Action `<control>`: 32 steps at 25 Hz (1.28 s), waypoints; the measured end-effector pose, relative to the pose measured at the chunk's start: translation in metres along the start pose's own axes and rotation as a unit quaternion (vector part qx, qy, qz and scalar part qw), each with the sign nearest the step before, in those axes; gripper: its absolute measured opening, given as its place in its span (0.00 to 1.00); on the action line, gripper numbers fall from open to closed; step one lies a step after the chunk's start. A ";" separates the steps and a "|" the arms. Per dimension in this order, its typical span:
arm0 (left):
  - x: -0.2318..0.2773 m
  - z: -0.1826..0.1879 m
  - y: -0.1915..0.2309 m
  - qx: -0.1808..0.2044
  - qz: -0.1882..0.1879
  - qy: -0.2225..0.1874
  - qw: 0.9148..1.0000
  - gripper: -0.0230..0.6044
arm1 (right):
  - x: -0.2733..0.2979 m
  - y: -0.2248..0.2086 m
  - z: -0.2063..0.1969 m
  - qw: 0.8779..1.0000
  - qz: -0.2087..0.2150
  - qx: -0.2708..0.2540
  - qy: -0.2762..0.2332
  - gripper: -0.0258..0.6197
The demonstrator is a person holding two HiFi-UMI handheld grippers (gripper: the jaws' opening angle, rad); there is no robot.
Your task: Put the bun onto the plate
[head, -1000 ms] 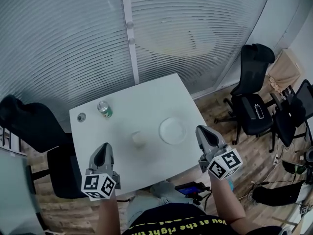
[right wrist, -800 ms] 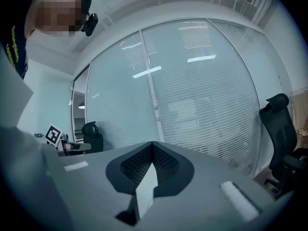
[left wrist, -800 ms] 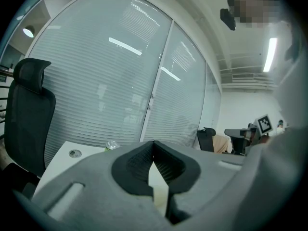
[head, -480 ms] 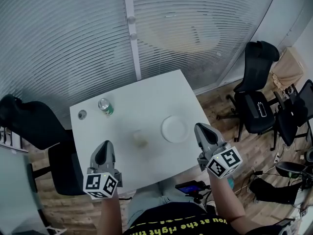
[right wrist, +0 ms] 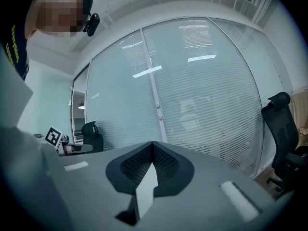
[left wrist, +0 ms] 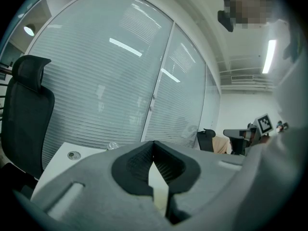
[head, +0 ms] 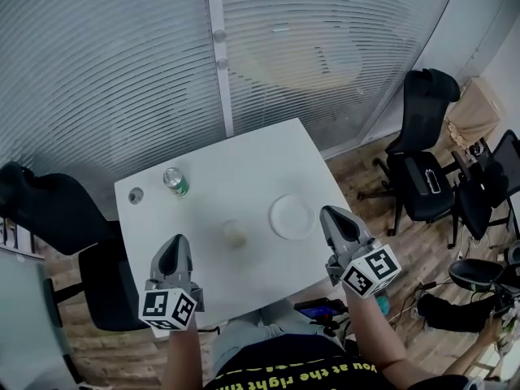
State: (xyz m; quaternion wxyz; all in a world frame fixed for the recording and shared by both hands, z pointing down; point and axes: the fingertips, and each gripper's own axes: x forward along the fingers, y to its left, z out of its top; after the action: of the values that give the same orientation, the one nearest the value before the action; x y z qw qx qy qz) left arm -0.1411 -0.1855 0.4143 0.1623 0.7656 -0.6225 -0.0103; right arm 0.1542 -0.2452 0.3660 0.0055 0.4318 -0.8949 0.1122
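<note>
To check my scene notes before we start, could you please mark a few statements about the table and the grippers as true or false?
1. The bun lies on the plate. False: it lies on the table, left of the plate.
2. The left gripper and the right gripper are both shut and empty. True.
3. A can stands on the table. True.
4. The can touches the plate. False: it stands well apart from the plate, toward the table's far left.
</note>
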 end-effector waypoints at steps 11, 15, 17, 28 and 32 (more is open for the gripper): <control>-0.002 -0.019 0.004 -0.011 -0.002 0.017 1.000 0.04 | 0.011 0.008 -0.015 1.000 0.016 0.009 0.015 0.05; -0.010 -0.022 0.014 -0.015 0.011 0.018 1.000 0.04 | 0.018 0.022 -0.023 0.999 0.034 0.002 0.027 0.05; -0.013 -0.023 0.018 -0.016 0.016 0.018 1.000 0.04 | 0.022 0.026 -0.024 0.999 0.039 0.002 0.029 0.05; -0.027 -0.028 0.033 -0.022 0.044 0.018 0.999 0.04 | 0.055 0.052 -0.041 0.995 0.089 -0.001 0.052 0.05; -0.034 -0.032 0.042 -0.029 0.060 0.020 0.998 0.04 | 0.073 0.067 -0.052 0.991 0.112 -0.002 0.067 0.05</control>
State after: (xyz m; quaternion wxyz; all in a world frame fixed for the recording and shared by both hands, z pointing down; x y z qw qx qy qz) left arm -0.1818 -0.1524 0.4494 0.1975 0.7222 -0.6629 -0.0030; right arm 0.0523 -0.2503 0.4109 0.0535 0.3201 -0.9356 0.1391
